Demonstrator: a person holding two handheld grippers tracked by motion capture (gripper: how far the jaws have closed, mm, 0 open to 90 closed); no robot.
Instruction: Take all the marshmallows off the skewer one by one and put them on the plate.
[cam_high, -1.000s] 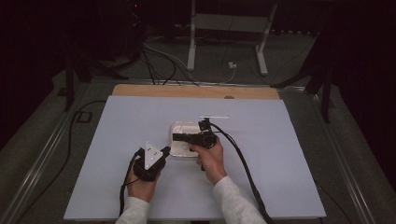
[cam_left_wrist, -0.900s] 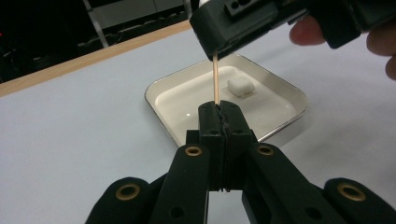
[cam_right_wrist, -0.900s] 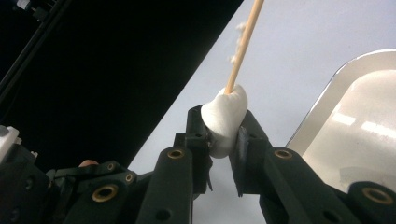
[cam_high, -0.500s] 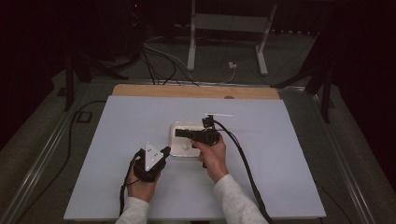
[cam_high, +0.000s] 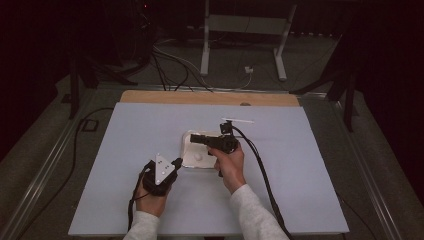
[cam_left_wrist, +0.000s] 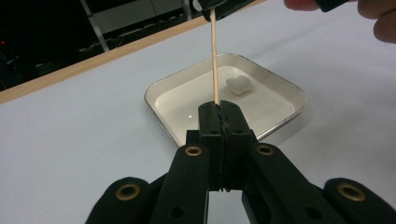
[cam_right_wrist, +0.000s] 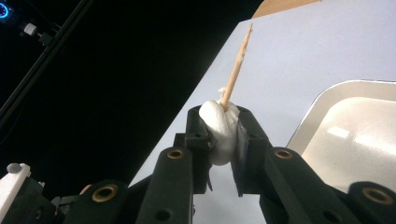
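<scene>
Bench (cam_high: 125, 150): smooth pale matte sheet, wooden far edge. Mid-bench, square glossy white tray (cam_left_wrist: 289, 91), rounded corners, soft white lump (cam_left_wrist: 239, 86) inside. Right gripper (cam_right_wrist: 223, 133) clamps white marshmallow (cam_right_wrist: 219, 126) skewered on thin wooden stick (cam_right_wrist: 236, 65). Left gripper (cam_left_wrist: 219, 114) pinches stick's (cam_left_wrist: 215, 60) end.

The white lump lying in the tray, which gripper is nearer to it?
Right. The right gripper hangs over the tray, just above the lump; the left gripper sits at the tray's near-left edge.
</scene>
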